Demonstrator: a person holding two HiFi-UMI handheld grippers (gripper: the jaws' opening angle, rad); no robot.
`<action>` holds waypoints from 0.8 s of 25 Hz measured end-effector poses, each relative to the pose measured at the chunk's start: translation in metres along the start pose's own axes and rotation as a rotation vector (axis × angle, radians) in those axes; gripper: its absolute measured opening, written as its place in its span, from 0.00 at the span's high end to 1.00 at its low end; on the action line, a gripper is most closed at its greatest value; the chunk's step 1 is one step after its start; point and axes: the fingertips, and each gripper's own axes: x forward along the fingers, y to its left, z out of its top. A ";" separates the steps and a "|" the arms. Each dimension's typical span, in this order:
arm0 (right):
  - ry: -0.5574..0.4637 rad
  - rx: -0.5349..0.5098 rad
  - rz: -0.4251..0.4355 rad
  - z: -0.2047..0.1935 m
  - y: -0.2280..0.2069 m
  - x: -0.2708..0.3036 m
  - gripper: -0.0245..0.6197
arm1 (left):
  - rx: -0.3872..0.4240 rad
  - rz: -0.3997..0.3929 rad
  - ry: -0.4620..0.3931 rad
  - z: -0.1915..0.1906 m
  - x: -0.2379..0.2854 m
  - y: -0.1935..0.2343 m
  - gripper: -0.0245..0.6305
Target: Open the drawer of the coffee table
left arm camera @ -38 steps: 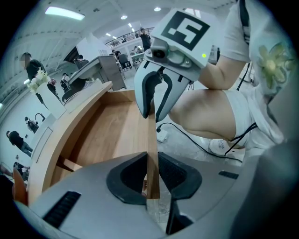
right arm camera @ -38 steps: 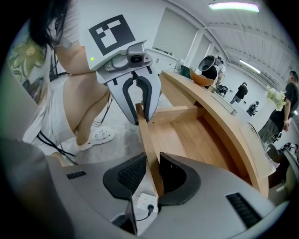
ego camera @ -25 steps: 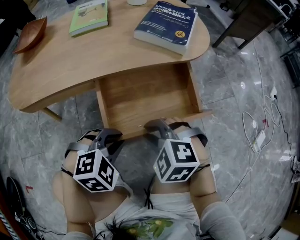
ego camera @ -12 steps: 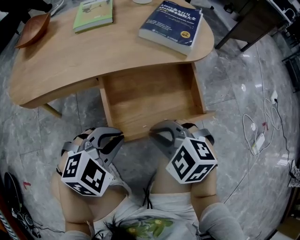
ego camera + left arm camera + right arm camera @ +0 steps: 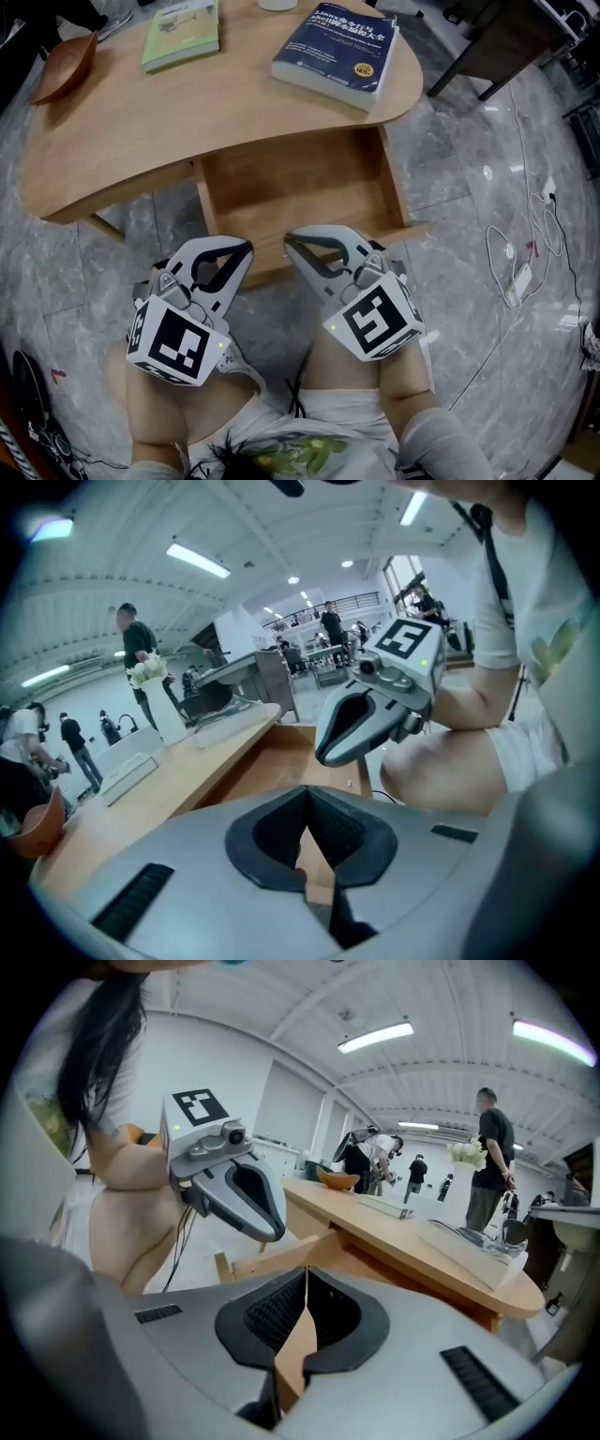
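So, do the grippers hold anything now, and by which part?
Nothing is held. The left gripper and the right gripper have just closed, jaws together on nothing, at the front of the open drawer.

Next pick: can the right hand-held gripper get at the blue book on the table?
Probably yes: the blue book lies uncovered past the open drawer, nothing between it and the right hand-held gripper; its jaws are shut.

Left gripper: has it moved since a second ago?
Yes. Against the drawer front edge, the left gripper has lifted and tipped up over it; its jaws have just been closing, nothing between them.
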 end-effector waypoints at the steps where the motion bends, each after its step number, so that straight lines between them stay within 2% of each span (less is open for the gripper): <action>1: -0.035 0.026 -0.025 0.006 -0.003 0.001 0.92 | -0.021 0.039 -0.016 0.003 0.001 0.007 0.95; 5: -0.217 0.147 -0.128 0.032 -0.016 0.000 0.93 | -0.086 0.167 -0.091 0.016 0.003 0.028 0.95; 9: -0.360 0.268 -0.192 0.048 -0.021 -0.002 0.93 | -0.151 0.249 -0.191 0.031 0.001 0.037 0.95; 14: -0.419 0.359 -0.291 0.049 -0.026 -0.005 0.93 | -0.286 0.346 -0.313 0.045 -0.006 0.040 0.95; 17: -0.434 0.404 -0.341 0.046 -0.029 -0.005 0.93 | -0.298 0.379 -0.313 0.048 -0.003 0.031 0.95; 20: -0.437 0.404 -0.391 0.042 -0.031 -0.004 0.93 | -0.324 0.416 -0.292 0.044 0.000 0.027 0.95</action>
